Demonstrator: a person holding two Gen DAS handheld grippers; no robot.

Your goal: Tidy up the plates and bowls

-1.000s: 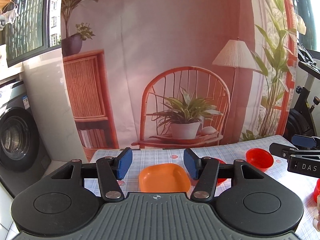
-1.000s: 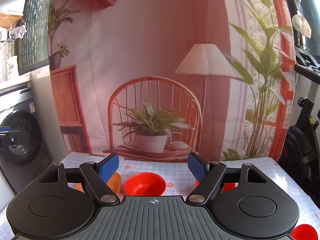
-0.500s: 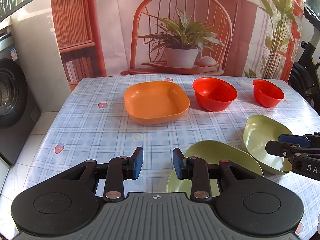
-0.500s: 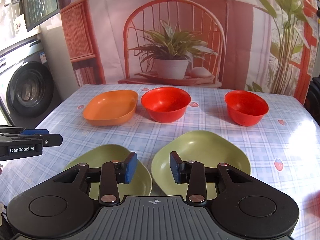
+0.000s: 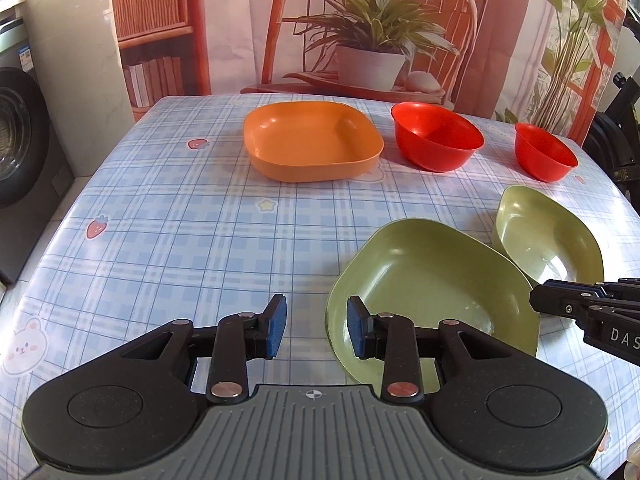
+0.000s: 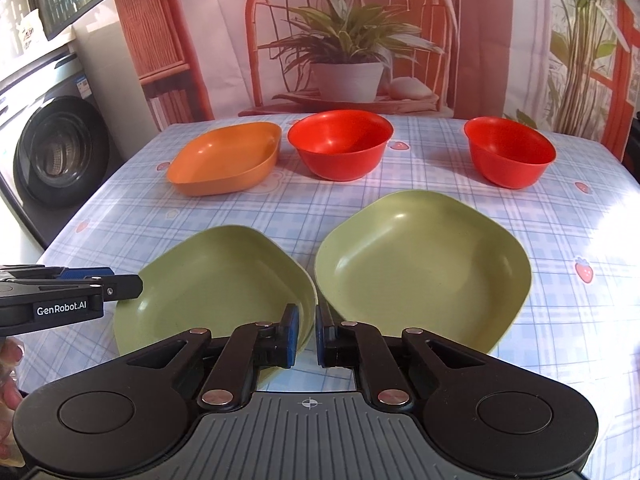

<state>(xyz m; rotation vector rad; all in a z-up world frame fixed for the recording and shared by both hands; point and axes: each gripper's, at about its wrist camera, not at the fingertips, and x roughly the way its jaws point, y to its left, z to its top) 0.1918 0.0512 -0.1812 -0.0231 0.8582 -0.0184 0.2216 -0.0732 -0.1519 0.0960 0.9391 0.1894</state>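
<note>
On the plaid tablecloth stand an orange square plate [image 5: 312,140], two red bowls [image 5: 436,136] [image 5: 544,152] at the back, and two green plates [image 5: 432,284] [image 5: 548,236] in front. My left gripper [image 5: 316,326] is partly open and empty, over the near left rim of the nearer green plate. My right gripper [image 6: 306,334] is nearly shut and empty, above the gap between the two green plates [image 6: 216,284] [image 6: 424,260]. The orange plate [image 6: 228,158] and red bowls [image 6: 340,144] [image 6: 510,152] also show in the right wrist view.
The table [image 5: 180,232] ends at a printed backdrop of a chair and plant [image 5: 368,40]. A washing machine [image 6: 56,152] stands left of the table. Exercise equipment [image 5: 620,128] is at the right.
Both grippers tilted down from the backdrop to the table and came closer to the green plates. Both jaws narrowed; the right is now almost shut.
</note>
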